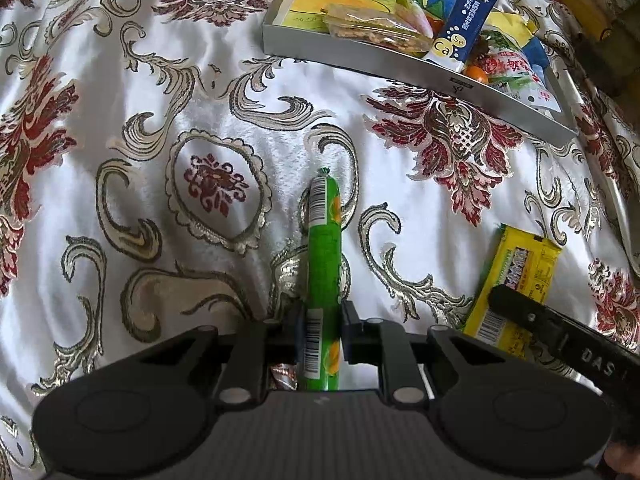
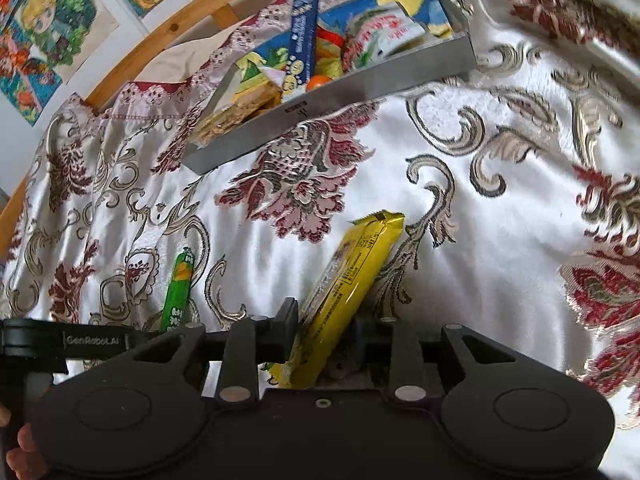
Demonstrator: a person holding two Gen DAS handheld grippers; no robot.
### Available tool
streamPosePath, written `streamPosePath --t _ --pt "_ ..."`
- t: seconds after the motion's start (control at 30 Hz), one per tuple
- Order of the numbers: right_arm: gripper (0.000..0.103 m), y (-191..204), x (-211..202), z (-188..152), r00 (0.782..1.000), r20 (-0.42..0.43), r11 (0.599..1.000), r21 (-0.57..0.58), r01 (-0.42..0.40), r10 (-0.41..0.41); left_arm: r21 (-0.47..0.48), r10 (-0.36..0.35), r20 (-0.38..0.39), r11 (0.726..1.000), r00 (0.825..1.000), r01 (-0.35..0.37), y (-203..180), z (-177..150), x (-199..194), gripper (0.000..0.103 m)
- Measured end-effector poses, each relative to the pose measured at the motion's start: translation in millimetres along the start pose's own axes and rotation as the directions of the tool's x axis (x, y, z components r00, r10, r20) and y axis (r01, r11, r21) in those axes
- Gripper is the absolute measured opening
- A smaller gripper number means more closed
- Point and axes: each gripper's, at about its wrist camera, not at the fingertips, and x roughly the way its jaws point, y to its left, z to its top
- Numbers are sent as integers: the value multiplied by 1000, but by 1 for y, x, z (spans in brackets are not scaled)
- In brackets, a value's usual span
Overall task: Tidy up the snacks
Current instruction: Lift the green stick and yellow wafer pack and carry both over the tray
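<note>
Nearest the lens, we see the left gripper (image 1: 322,332) with its jaws clamped on a green sausage stick (image 1: 324,256), which points away over the patterned cloth (image 1: 140,80). In the right wrist view, we see the right gripper (image 2: 326,330) with a yellow snack bar (image 2: 352,276) between its jaws; the left pad touches the wrapper, while the right one stands apart, so the jaws are loose. Beyond both lies a grey tray (image 1: 360,60) on the cloth, holding a blue box (image 1: 466,20), a clear packet of nut brittle (image 1: 360,28) and a green-and-white bag (image 1: 516,72).
</note>
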Motion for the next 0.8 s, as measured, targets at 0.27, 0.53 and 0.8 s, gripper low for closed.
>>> streamPosePath --t 0.27,0.53,0.8 --pt "52 1 12 2 997 -15 996 46 -76 77 -27 -27 -13 999 1000 27 5 3 4 19" --pt "15 26 0 -3 999 32 996 -88 -29 32 -22 -40 6 999 999 40 2 0 -4 18" --pt "13 51 -22 0 976 217 963 -254 88 -32 -5 -71 128 997 989 72 -3 5 -21 18"
